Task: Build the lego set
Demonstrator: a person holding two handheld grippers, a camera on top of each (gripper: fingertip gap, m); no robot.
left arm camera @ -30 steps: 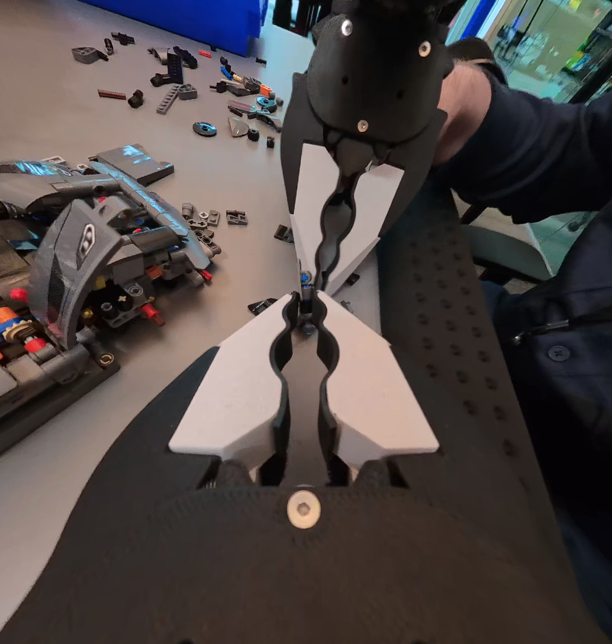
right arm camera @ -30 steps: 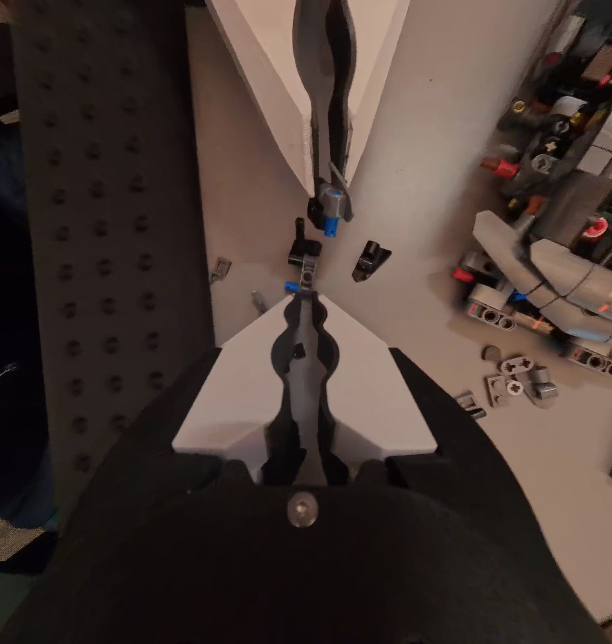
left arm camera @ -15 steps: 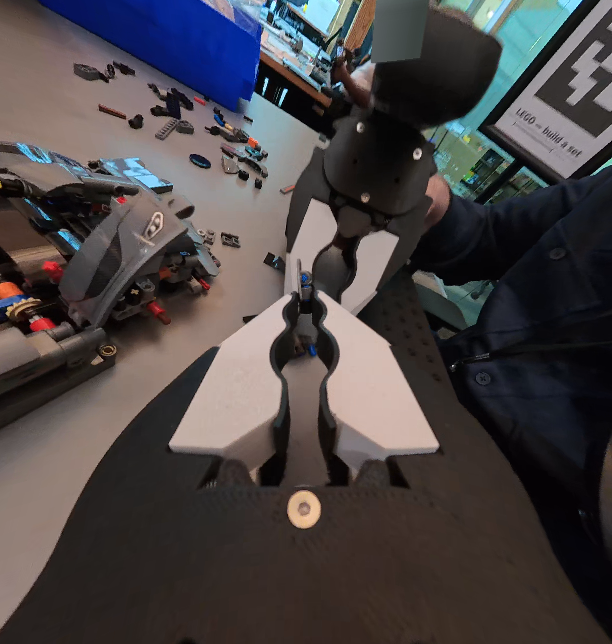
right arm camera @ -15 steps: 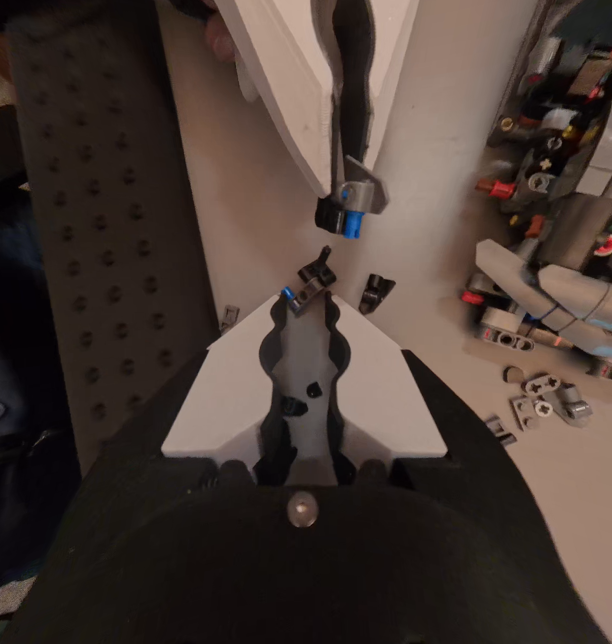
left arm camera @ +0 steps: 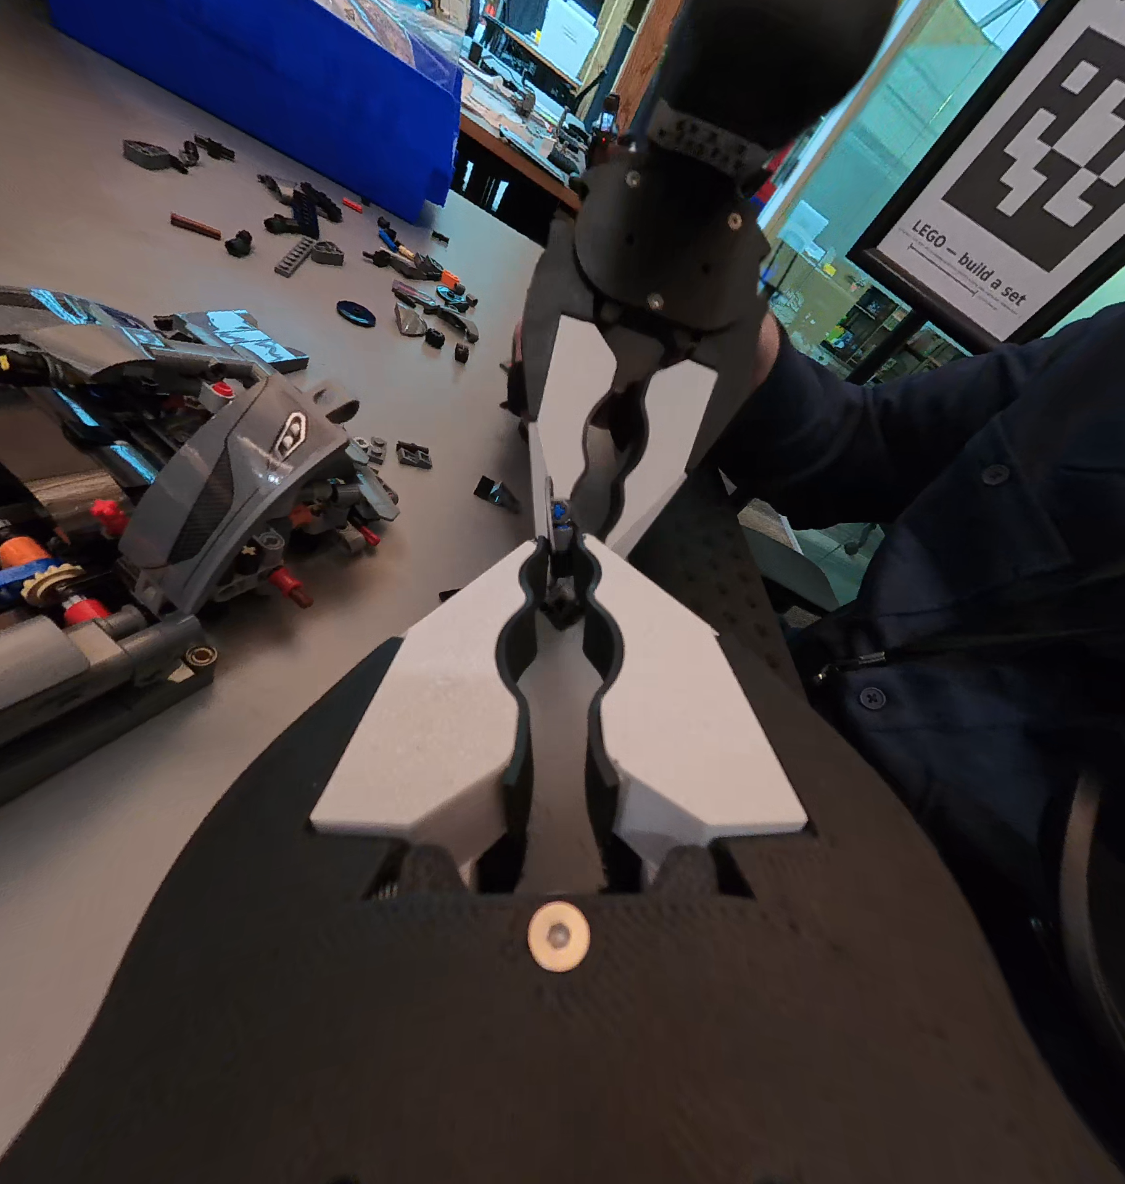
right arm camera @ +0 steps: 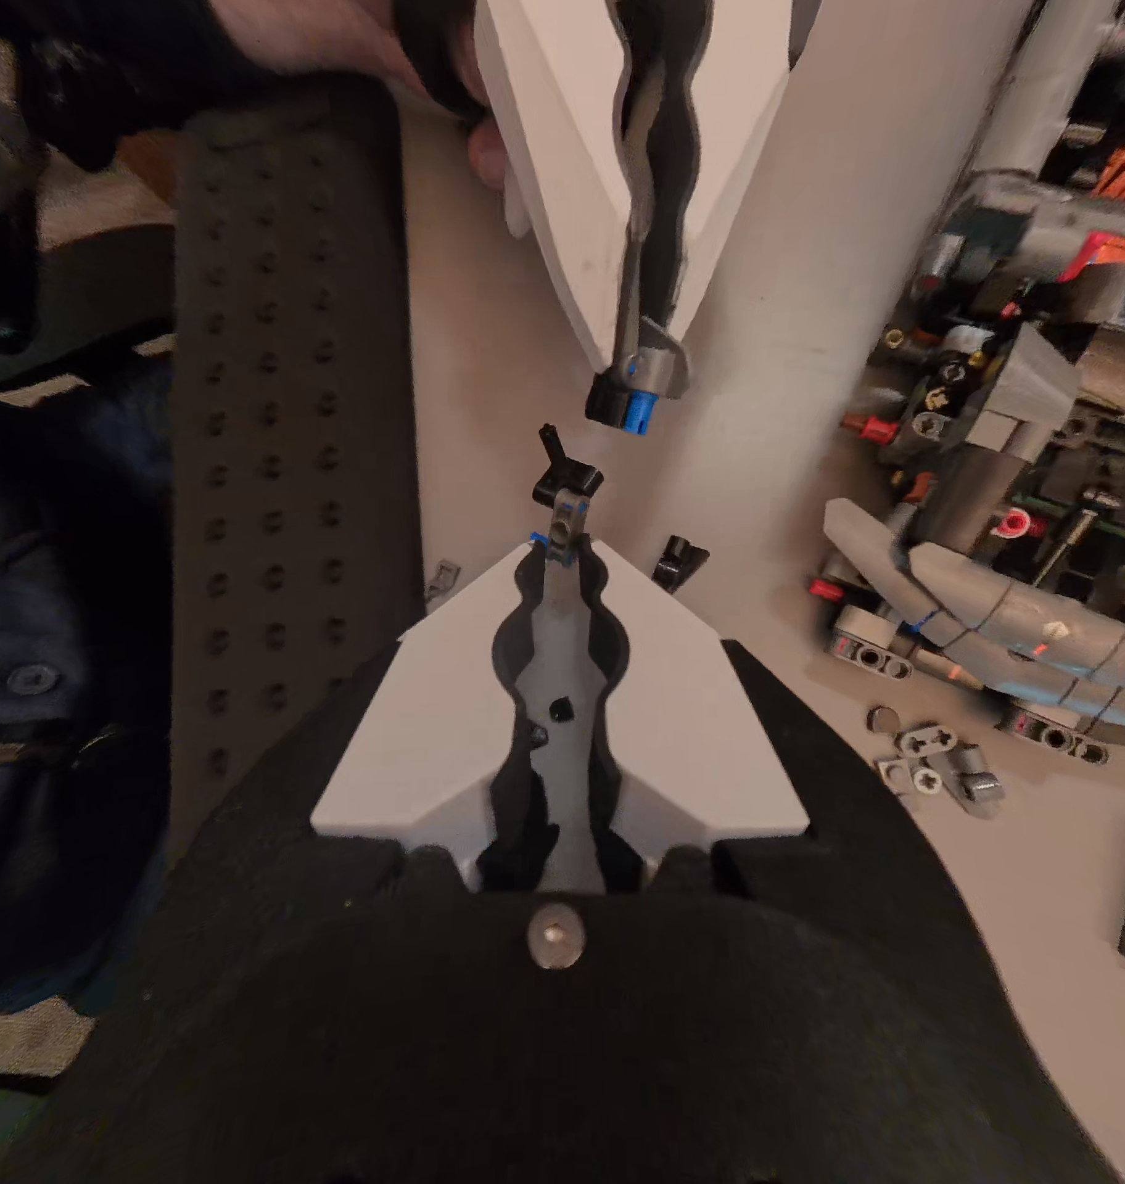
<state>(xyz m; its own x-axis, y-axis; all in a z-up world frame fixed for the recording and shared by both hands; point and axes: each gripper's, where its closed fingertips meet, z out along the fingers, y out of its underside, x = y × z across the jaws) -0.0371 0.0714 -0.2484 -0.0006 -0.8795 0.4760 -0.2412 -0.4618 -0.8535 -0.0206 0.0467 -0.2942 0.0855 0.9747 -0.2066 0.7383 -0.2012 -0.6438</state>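
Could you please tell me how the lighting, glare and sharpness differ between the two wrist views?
Left wrist view: bright and cool, with glare on the glossy dark grey Lego car body and wide-angle bending at the edges. Right wrist view: dim and warm-toned; the small grey and blue Lego piece at the right gripper is sharp, while the car at the right edge is smeared.

The only writing that shows stands on a framed white sign (left arm camera: 1021,179) far to the right of the half-built lego model (left arm camera: 86,576) and well above it in the left wrist view: one slanted line of dark print, with a thinner and unreadably small line beneath, under a large black square marker filled with white blocks. On the lego model itself, the curved grey panel (left arm camera: 227,487) carries a small white-outlined emblem (left arm camera: 293,434) near its upper end, a badge and not letters. The right wrist view shows no writing that can be made out.
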